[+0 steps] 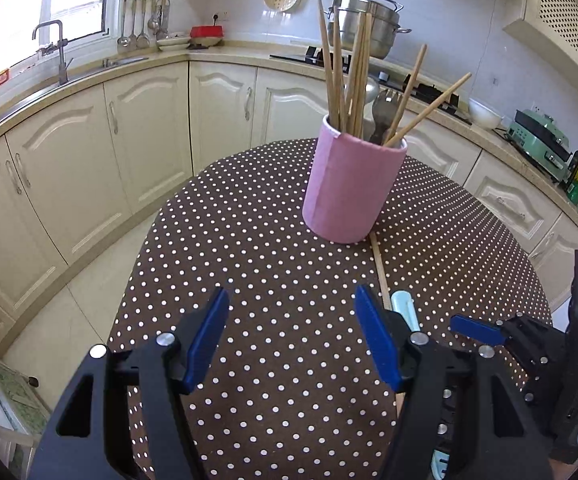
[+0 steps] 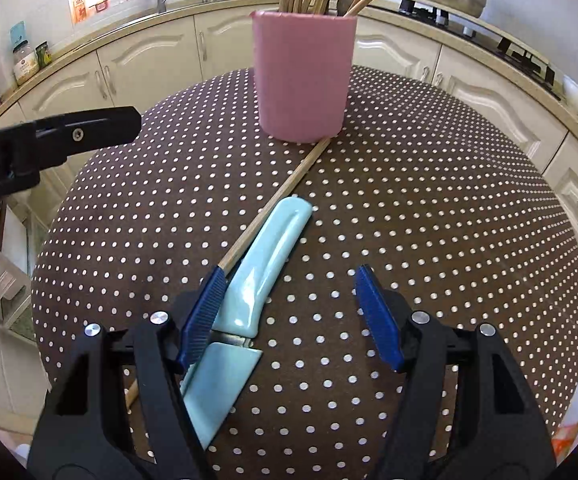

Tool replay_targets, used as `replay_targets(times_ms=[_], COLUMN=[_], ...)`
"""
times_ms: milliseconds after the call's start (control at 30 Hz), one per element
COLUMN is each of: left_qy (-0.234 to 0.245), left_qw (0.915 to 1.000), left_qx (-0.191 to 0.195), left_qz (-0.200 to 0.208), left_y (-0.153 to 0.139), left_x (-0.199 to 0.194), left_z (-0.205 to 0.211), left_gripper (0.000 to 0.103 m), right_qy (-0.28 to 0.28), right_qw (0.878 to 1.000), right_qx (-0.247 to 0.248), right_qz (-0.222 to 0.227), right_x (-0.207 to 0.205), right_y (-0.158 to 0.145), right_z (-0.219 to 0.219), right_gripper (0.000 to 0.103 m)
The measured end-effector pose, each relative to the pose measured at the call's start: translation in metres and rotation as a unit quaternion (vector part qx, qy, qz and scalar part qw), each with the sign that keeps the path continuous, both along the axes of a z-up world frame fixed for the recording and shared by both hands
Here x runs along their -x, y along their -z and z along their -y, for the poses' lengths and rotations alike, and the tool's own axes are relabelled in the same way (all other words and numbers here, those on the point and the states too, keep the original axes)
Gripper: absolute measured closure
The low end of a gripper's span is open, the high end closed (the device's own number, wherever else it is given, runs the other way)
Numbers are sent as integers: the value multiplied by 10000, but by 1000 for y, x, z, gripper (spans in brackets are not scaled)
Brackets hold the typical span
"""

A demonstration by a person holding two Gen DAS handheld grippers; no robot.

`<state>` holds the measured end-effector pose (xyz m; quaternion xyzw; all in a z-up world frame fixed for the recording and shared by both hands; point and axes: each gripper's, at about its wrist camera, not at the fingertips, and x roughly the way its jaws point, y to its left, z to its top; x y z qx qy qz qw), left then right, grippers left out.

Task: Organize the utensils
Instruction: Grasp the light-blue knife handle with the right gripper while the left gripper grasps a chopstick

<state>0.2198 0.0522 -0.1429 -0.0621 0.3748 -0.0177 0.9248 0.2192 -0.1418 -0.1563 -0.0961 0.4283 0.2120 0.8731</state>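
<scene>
A pink holder [image 1: 353,188] [image 2: 303,76] stands on the dotted table [image 1: 249,240], full of several wooden chopsticks [image 1: 349,72] and a metal spoon and fork [image 1: 385,108]. One loose chopstick [image 2: 281,192] lies on the cloth, running from the holder's foot toward me. Beside it lies a light-blue knife [image 2: 265,256] [image 1: 405,308]. My right gripper [image 2: 291,312] is open just above the knife, its left finger over the blade's joint, pads touching nothing. My left gripper [image 1: 293,336] is open over bare cloth, nothing between its fingers.
Cream kitchen cabinets and a worktop curve around the table, with a sink and tap [image 1: 59,52] at left and a steel steamer pot [image 1: 369,24] on the hob behind. In the right wrist view, the left gripper's black body [image 2: 69,136] reaches in from the left.
</scene>
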Motion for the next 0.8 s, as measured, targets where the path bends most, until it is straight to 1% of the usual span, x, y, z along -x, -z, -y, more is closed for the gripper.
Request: replay_targets(times_ms=[167, 233, 267, 300, 333, 400, 467, 600, 667, 767, 800], left_qy=[46, 68, 98, 141, 199, 341, 497, 768, 836, 945, 955], left_qw=[9999, 9998, 9997, 9995, 9992, 9983, 9971, 9935, 9918, 9884, 9876], left_qx=[-13, -7, 18, 52, 92, 157, 124, -15, -43, -154, -231], left_qz=[-110, -175, -226, -276, -326, -438, -570, -838, -969, -1180, -1227], left_y=[4, 6, 7, 8, 10, 13, 18, 26, 31, 39, 41], left_x=[-4, -6, -8, -10, -12, -17, -23, -37, -44, -56, -60], left_z=[3, 6, 8, 10, 12, 20, 30, 50, 59, 73, 76], left_gripper=[39, 39, 39, 39, 39, 39, 39, 39, 39, 39, 45], right_qy=[-30, -101, -123, -138, -135, -186, -246, -366, -329, -312, -302], right_qw=[9998, 9996, 9995, 9993, 9992, 9986, 9977, 9960, 9963, 9960, 9960], right_qx=[91, 107, 129, 163, 180, 95, -1, -90, -14, -36, -10], right_qz=[-158, -241, -263, -294, -330, -487, -637, -806, -795, -840, -836], right_x=[-6, -9, -10, -12, -20, -30, -39, -55, -59, -62, -63], right_y=[7, 8, 5, 4, 2, -1, -3, -7, -8, -9, -9], right_z=[-4, -4, -2, 0, 4, 13, 21, 35, 41, 50, 53], right_gripper=[36, 41, 50, 62, 63, 72, 77, 80, 80, 80, 80])
